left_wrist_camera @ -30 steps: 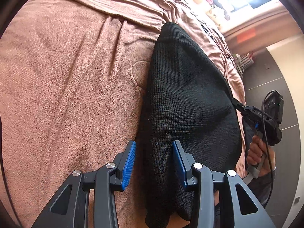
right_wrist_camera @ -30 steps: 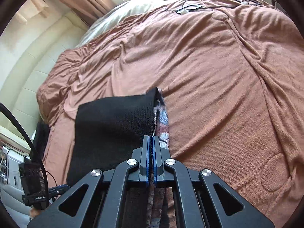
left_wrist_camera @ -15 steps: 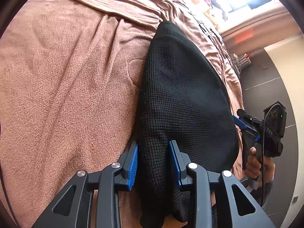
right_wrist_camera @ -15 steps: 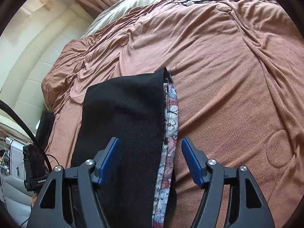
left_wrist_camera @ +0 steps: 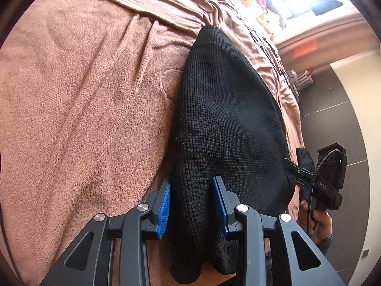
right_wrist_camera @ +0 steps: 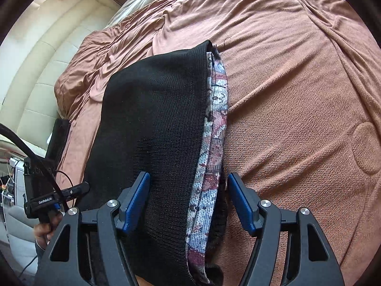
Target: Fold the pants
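Black knit pants point(left_wrist_camera: 226, 119) lie folded lengthwise on a brown blanket point(left_wrist_camera: 83, 119). My left gripper point(left_wrist_camera: 191, 200) has a thick fold of their near left edge between its blue pads. Both pads press the cloth, though the jaws are easing open slightly. In the right wrist view the pants point(right_wrist_camera: 154, 131) show a patterned inner layer point(right_wrist_camera: 214, 124) along their right edge. My right gripper point(right_wrist_camera: 188, 197) straddles that edge. Its jaws are closing, and neither pad touches the cloth.
The blanket point(right_wrist_camera: 297, 95) spreads wide to the right of the pants. A cream padded headboard point(right_wrist_camera: 35, 83) is at far left. Dark floor point(left_wrist_camera: 333, 124) lies past the bed's edge. A hand point(left_wrist_camera: 319, 221) holds the other gripper's handle there.
My right gripper, shut on the patterned edge a second ago, has let it go, and the edge now lies flat. My left jaws closed in from wide onto the fold.
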A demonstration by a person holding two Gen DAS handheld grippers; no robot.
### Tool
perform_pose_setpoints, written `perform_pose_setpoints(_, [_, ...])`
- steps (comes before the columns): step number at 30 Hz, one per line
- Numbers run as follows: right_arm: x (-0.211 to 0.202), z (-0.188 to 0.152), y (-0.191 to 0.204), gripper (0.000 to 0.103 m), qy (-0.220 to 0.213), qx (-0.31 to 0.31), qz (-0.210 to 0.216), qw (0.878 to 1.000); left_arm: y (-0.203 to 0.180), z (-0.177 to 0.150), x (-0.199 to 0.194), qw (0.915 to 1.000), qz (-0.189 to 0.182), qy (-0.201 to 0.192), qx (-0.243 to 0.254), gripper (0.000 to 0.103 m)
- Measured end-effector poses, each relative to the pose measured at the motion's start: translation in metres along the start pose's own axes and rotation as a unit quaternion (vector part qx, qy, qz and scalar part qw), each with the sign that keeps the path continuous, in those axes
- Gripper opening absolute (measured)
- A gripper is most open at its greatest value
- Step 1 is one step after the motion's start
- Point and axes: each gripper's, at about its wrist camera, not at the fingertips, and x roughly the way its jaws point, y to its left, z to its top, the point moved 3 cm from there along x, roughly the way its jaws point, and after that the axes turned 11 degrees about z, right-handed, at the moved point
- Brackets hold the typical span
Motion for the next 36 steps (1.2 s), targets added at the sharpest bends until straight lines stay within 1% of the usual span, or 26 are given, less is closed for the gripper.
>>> perform_pose_setpoints(1, [0.000,0.000,-0.002,0.058,0.002,0.004,0.003,1.000,0.001,-0.002,0.000,1.0000,-0.002,0.000,-0.001,0.039])
perform_pose_setpoints(3, [-0.001,-0.003,-0.004,0.053,-0.001,0.007,0.008,1.000,0.001,-0.008,0.000,1.0000,-0.008,0.003,-0.001,0.045])
perform_pose_setpoints(6, [-0.002,-0.006,-0.008,0.051,-0.002,0.013,0.011,1.000,-0.001,-0.013,0.002,0.9999,-0.017,0.004,-0.001,0.046])
perform_pose_setpoints(9, [-0.002,-0.007,-0.011,0.051,-0.004,0.019,0.016,1.000,-0.003,-0.015,0.004,0.9998,-0.022,-0.001,-0.001,0.046])
perform_pose_setpoints(10, [-0.001,-0.007,-0.013,0.051,-0.004,0.023,0.019,1.000,-0.003,-0.015,0.004,0.9998,-0.021,-0.001,0.000,0.045])
perform_pose_setpoints(12, [0.000,-0.007,-0.014,0.050,-0.005,0.028,0.021,0.999,-0.003,-0.014,0.002,0.9997,-0.023,0.000,0.004,0.023])
perform_pose_setpoints(13, [-0.001,-0.007,-0.015,0.050,-0.006,0.030,0.022,0.999,-0.002,-0.014,0.001,0.9996,-0.027,0.000,0.004,0.021])
perform_pose_setpoints(14, [-0.001,-0.008,-0.015,0.049,-0.006,0.031,0.022,0.999,-0.002,-0.014,-0.002,0.9995,-0.031,-0.002,0.004,0.015])
perform_pose_setpoints(15, [-0.001,-0.009,-0.014,0.049,-0.006,0.031,0.022,0.999,-0.001,-0.014,-0.006,0.9993,-0.036,-0.005,0.004,0.013])
perform_pose_setpoints(20, [-0.001,-0.017,-0.011,0.045,-0.007,0.037,0.029,0.999,0.001,-0.013,-0.022,0.9987,-0.049,-0.014,0.005,0.012])
perform_pose_setpoints(23, [-0.001,-0.022,-0.007,0.044,-0.005,0.037,0.035,0.999,0.002,-0.011,-0.027,0.9987,-0.048,-0.015,0.008,0.011])
perform_pose_setpoints(31, [0.007,-0.040,0.007,0.042,0.006,0.040,0.058,0.998,0.022,-0.014,-0.047,0.9990,-0.039,-0.019,0.009,0.011])
perform_pose_setpoints(36, [0.015,-0.047,0.012,0.041,0.015,0.041,0.078,0.996,0.038,-0.017,-0.056,0.9993,-0.034,-0.013,0.005,0.011])
